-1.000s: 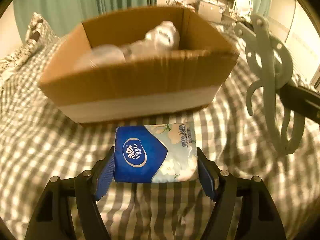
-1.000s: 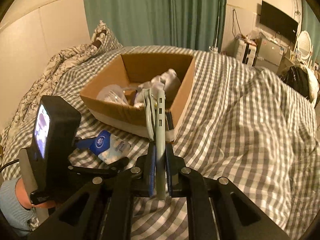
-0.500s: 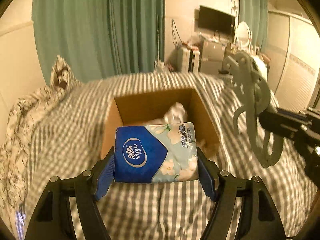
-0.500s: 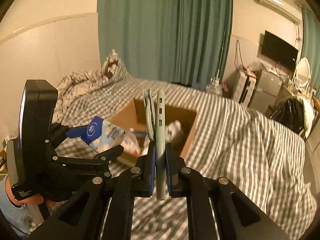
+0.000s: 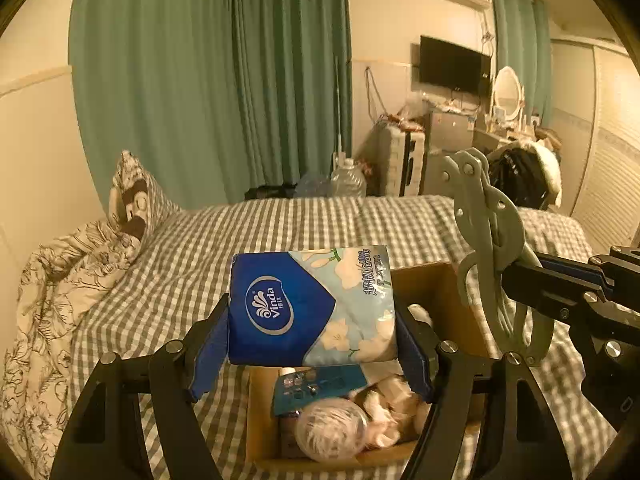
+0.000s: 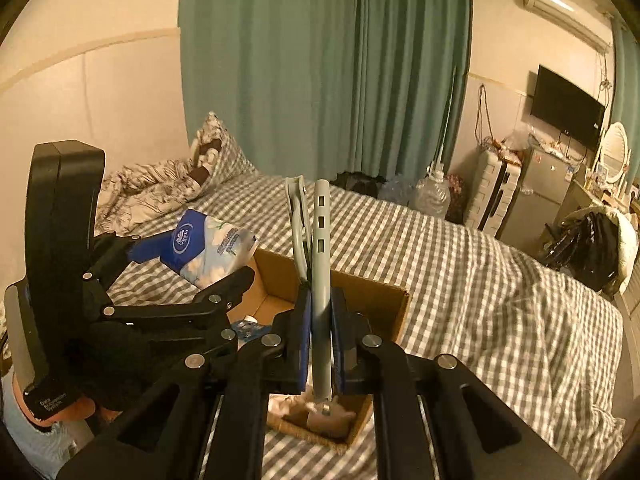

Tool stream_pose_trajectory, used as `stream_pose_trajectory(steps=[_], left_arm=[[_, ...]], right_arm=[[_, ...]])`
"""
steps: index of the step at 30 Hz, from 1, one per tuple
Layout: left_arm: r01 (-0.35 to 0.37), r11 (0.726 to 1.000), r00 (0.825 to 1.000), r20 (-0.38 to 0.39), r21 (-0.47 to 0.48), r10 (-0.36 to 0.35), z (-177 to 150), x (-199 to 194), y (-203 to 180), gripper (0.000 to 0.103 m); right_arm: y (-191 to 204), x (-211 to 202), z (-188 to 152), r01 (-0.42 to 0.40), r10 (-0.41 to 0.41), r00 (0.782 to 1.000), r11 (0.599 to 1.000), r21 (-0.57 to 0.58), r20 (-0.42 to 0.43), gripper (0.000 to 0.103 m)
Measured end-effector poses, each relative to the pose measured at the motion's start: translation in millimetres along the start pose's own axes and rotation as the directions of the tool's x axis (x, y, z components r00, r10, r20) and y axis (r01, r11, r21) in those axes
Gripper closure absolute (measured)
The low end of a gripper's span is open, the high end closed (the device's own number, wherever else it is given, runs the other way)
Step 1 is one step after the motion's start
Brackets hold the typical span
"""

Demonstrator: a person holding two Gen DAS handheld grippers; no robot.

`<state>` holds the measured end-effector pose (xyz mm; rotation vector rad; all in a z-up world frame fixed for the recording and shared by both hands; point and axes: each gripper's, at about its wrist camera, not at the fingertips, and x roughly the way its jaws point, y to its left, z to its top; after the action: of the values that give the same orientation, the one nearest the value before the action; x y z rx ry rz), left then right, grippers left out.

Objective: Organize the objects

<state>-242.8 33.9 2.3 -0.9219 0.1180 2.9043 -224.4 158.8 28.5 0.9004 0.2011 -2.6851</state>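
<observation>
My left gripper (image 5: pixel 312 344) is shut on a blue and floral Vinda tissue pack (image 5: pixel 312 308) and holds it above the open cardboard box (image 5: pixel 436 284) on the checked bed. The pack also shows in the right wrist view (image 6: pixel 208 246). My right gripper (image 6: pixel 320 320) is shut on a grey-green folding hanger (image 6: pixel 320 248), held upright over the box (image 6: pixel 376 292); the hanger shows at the right of the left wrist view (image 5: pixel 488 256). The box holds a blue packet (image 5: pixel 320 388), a pale round bundle (image 5: pixel 332 432) and other soft items.
The bed has a grey checked cover (image 5: pixel 304 224), with a patterned pillow (image 5: pixel 136 200) and floral duvet (image 5: pixel 60 280) at the left. Green curtains (image 5: pixel 224 80), water bottles (image 5: pixel 348 180), a suitcase, a small fridge and a dresser stand beyond the bed.
Both grippers have risen with their loads and now sit above the box, looking down into it. The tissue pack was lifted off the bed in front of the box.
</observation>
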Motion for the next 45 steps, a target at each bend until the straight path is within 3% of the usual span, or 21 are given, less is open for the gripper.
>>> stream_pose_trajectory(steps=[8, 13, 15, 17, 19, 20, 23, 28, 33, 37, 45], left_arm=[[0.056, 0.998, 0.994, -0.099, 0.034, -0.052, -20.5, 54.0, 1.9, 0.028], [0.074, 0.996, 0.99, -0.122, 0.052, -0.067, -28.5, 63.4, -1.4, 0.026], [0.07, 0.997, 0.989, -0.134, 0.044, -0.064, -29.2, 63.4, -1.1, 0.021], [0.05, 0.998, 0.991, -0.122, 0.031, -0.046, -26.5, 56.9, 0.4, 0.008], [0.023, 1.0, 0.995, -0.096, 0.015, -0.021, -21.8, 47.1, 2.1, 0.004], [0.012, 1.0, 0.996, -0.086, 0.009, -0.011, -18.5, 41.7, 3.3, 0.002], [0.004, 1.0, 0.999, -0.053, -0.006, -0.004, -6.3, 21.2, 8.4, 0.0], [-0.013, 1.0, 1.0, 0.024, -0.016, 0.013, 12.9, -23.1, 14.7, 0.0], [-0.021, 0.999, 0.996, 0.088, -0.034, 0.024, 25.9, -63.5, 18.8, 0.0], [-0.026, 0.999, 0.988, 0.154, -0.031, 0.031, 31.0, -97.9, 16.0, 0.0], [-0.024, 0.999, 0.966, 0.257, -0.028, 0.031, 15.9, -155.3, 3.7, 0.0]], right_arm=[[-17.0, 63.4, -13.7, -0.059, 0.066, 0.994, 0.996, 0.072, -0.088, 0.095], [-25.1, 73.4, -18.8, -0.079, 0.089, 0.991, 0.991, 0.106, -0.098, 0.094], [-29.2, 69.5, -18.1, -0.068, 0.079, 0.993, 0.991, 0.118, -0.09, 0.094], [-30.9, 57.6, -15.9, -0.054, 0.062, 0.996, 0.991, 0.121, -0.066, 0.09], [-32.1, 46.9, -12.1, -0.043, 0.049, 0.998, 0.991, 0.126, -0.048, 0.068], [-33.8, 37.5, -9.2, -0.033, 0.037, 0.999, 0.991, 0.131, -0.031, 0.064], [-33.2, 15.5, -3.1, -0.01, 0.011, 1.0, 0.992, 0.125, -0.005, 0.061], [-26.6, -28.0, 5.6, 0.048, -0.052, 0.998, 0.994, 0.1, 0.042, 0.042], [-18.7, -74.0, 11.8, 0.102, -0.111, 0.989, 0.991, 0.089, 0.101, 0.03], [-11.3, -106.9, 9.4, 0.148, -0.16, 0.976, 0.985, 0.093, 0.144, 0.018], [-4.3, -155.7, -11.8, 0.216, -0.245, 0.95, 0.964, 0.155, 0.196, 0.006]])
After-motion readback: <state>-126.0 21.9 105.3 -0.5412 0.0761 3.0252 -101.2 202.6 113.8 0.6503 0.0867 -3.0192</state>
